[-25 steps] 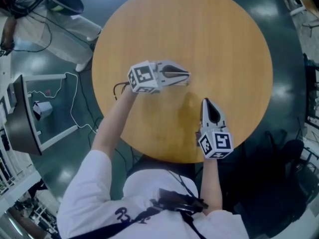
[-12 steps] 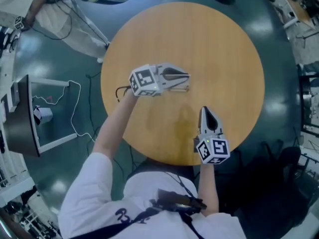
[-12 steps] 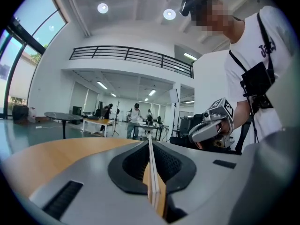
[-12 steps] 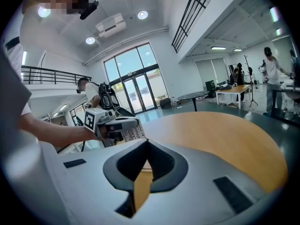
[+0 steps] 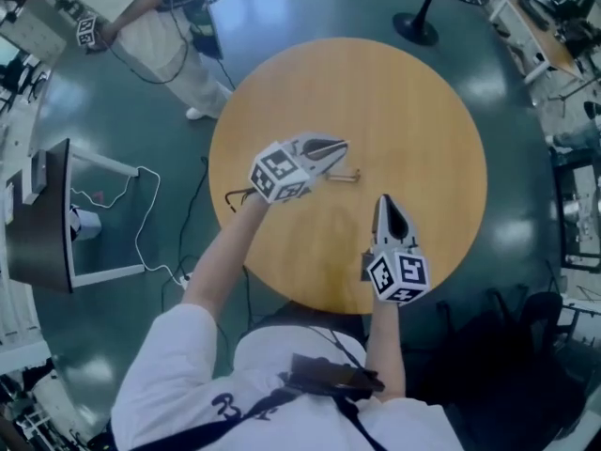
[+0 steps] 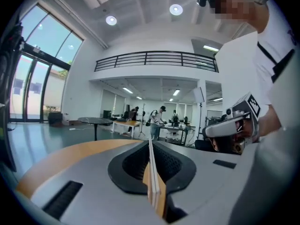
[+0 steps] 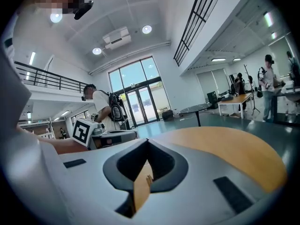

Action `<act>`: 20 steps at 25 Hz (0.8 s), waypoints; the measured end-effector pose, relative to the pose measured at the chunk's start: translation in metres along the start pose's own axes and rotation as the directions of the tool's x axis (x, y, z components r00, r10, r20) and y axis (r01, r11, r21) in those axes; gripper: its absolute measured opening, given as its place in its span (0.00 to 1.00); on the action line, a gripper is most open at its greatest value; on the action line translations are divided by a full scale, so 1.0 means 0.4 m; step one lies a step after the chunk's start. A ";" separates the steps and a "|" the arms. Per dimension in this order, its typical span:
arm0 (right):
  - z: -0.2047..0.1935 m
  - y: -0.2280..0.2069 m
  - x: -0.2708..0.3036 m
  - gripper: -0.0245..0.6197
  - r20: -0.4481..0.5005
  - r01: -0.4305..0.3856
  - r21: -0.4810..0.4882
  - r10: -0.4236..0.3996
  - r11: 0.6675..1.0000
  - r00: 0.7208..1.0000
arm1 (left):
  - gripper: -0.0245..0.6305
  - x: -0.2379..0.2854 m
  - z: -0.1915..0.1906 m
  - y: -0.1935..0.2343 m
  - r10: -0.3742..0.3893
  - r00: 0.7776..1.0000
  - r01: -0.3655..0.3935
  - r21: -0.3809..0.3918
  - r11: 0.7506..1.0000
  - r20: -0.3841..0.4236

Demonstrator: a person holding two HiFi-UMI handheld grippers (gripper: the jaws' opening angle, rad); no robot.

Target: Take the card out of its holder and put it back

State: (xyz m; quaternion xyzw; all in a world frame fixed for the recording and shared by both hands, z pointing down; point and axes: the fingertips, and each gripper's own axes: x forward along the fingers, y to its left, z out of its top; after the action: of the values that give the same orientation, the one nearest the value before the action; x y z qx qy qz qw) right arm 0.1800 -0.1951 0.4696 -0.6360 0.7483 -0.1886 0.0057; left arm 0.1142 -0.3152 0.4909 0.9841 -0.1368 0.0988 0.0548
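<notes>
A thin white card is seen edge-on between the jaws of the left tool. The jaws are closed on it almost fully, and its long axis runs along them, with its faces upright. A small brown holder lies on the round wooden bench with its long axis left to right in the head view. What it contains is too small to be told. The left tool's tips are held just beyond the holder and above it, clear of the bench, so the card is kept apart from the holder. This tool is pointed to the right in the head view and close to level, at the end of a forearm stretched in from the near left edge. The right tool is held on the near side of the holder, pointed away from the person. Its jaws are brought together with nothing between them.
</notes>
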 end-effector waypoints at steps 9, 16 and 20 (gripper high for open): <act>0.057 0.076 -0.038 0.06 0.071 -0.020 -0.040 0.023 0.999 0.997 | 0.08 -0.153 0.122 -0.081 0.250 0.964 -0.248 -0.031 0.968 0.092; 0.082 0.159 -0.061 0.06 0.119 -0.024 -0.101 0.036 0.995 0.992 | 0.08 -0.263 0.103 -0.098 0.483 0.875 -0.481 -0.069 0.874 0.025; 0.092 0.187 -0.070 0.06 0.134 0.024 -0.160 -0.002 0.987 0.991 | 0.08 -0.309 0.102 -0.132 0.547 0.835 -0.541 -0.103 0.835 0.053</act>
State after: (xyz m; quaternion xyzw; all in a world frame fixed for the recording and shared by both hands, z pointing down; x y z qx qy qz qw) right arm 0.1233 -0.1695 0.4071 -0.6505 0.7548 -0.0846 0.0033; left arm 0.0197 -0.2382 0.4211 0.9047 -0.4169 0.0647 0.0600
